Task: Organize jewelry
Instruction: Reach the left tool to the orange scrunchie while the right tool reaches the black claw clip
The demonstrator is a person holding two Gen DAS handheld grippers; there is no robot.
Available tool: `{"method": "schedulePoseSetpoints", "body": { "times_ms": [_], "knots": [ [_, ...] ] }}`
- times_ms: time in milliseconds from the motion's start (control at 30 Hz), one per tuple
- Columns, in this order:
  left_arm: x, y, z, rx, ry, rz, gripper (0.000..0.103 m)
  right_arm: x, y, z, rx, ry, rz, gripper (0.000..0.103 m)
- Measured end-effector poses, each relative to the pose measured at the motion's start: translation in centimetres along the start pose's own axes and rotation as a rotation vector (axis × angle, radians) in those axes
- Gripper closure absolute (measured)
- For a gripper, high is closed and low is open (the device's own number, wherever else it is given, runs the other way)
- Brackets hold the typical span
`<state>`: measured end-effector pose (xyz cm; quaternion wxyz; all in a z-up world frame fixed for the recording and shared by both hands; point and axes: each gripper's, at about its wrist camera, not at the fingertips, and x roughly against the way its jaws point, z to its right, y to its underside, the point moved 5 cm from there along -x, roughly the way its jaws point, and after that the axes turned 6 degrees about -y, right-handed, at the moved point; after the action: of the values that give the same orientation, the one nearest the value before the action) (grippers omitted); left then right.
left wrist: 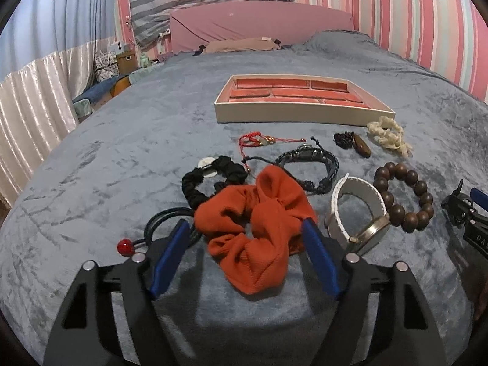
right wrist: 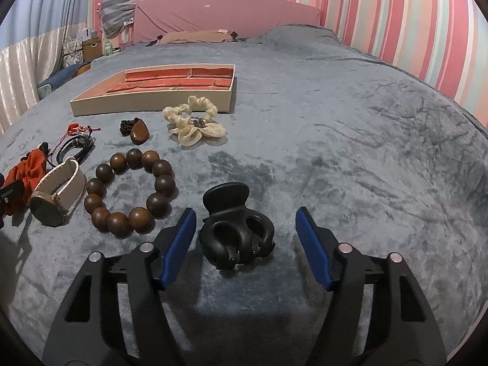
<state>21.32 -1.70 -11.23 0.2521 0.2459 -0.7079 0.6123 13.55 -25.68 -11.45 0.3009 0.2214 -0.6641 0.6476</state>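
My left gripper (left wrist: 245,228) is open, its blue pads either side of an orange scrunchie (left wrist: 256,228) on the grey bedspread. My right gripper (right wrist: 245,216) is open around a black claw hair clip (right wrist: 236,235), not touching it. A cream jewelry tray (left wrist: 302,113) with red compartments lies farther back, also in the right wrist view (right wrist: 152,103). A brown bead bracelet (right wrist: 131,189), a white-strap watch (right wrist: 55,195), a cream scrunchie (right wrist: 192,122), a brown pendant (right wrist: 138,132), black braided bracelets (left wrist: 308,164), a red cord bracelet (left wrist: 259,141) and a black scrunchie (left wrist: 213,180) lie between.
Black hair ties with a red bead (left wrist: 125,247) lie left of my left gripper. The right gripper shows at the left wrist view's right edge (left wrist: 463,210). A pink headboard (left wrist: 259,24) and a striped wall stand behind. Open bedspread (right wrist: 366,152) stretches right.
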Motion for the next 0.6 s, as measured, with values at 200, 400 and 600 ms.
{"method": "schedulePoseSetpoints", "body": {
  "times_ms": [200, 400, 600],
  "knots": [
    [-0.8, 0.3, 0.3, -0.002, 0.031, -0.028, 0.046, -0.2, 0.2, -0.2, 0.012, 0.001, -0.006, 0.048],
    [-1.4, 0.6, -0.1, 0.029, 0.060, -0.062, 0.050, -0.4, 0.2, -0.5, 0.025, -0.005, -0.014, 0.056],
    [-1.4, 0.7, -0.4, 0.044, 0.084, -0.074, 0.061, -0.5, 0.2, -0.6, 0.021, -0.020, -0.019, 0.056]
  ]
}}
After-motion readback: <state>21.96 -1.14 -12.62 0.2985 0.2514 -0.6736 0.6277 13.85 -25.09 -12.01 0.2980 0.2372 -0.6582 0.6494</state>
